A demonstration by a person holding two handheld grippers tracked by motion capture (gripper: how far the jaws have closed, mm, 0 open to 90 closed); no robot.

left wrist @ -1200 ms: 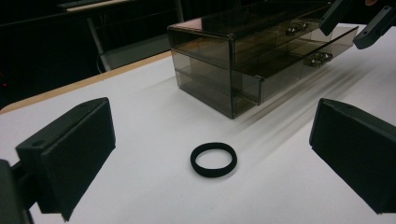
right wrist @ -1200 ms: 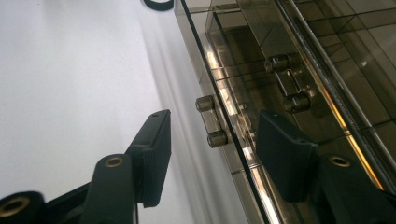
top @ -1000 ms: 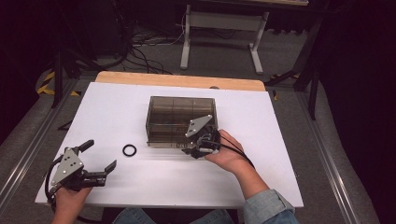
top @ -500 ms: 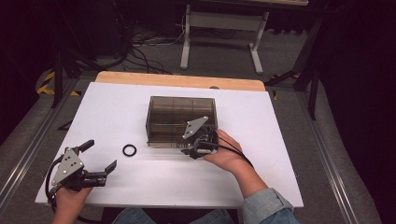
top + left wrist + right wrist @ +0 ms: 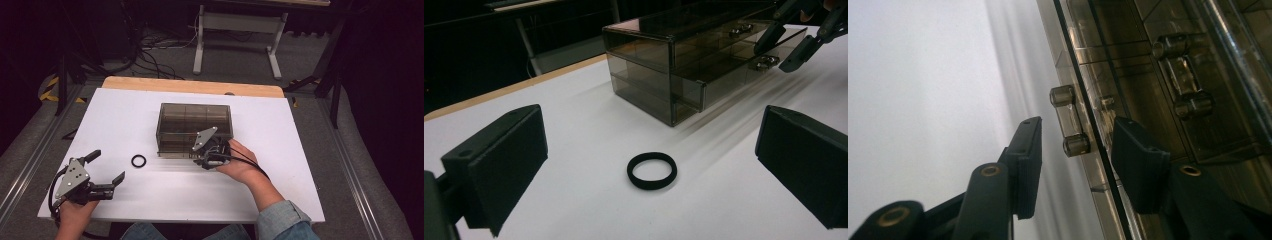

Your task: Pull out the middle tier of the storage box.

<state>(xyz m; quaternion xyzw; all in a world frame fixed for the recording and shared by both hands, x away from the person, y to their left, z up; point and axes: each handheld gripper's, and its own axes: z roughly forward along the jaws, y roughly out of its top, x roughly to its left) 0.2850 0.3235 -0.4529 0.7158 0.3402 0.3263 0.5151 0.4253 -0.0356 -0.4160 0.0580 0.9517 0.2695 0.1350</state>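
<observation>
Closing on the lower drawer handle (image 5: 1069,123) is the step in hand: the right gripper (image 5: 1075,150) has just been narrowing its jaws, and in the right gripper view the handle stands between them, the pads not yet pressing on it. One jaw lies toward the white table (image 5: 125,120), the other looks to rest against the drawer front. To do it well, that jaw should clear the front panel so both pads bear squarely on the bar between its two round ends, and the pull should then run straight out, lest the light box slide.

The smoked plastic drawer box (image 5: 195,127) sits at the centre of the high view, translucent brown, two drawers high with divided compartments showing through; a second handle (image 5: 1184,75) appears at upper right of the right gripper view. Both drawers look closed.

The left gripper (image 5: 102,170), lower left in the high view, stands released and holds nothing. A black ring (image 5: 652,170) lies loose ahead of it, apart from the box.
</observation>
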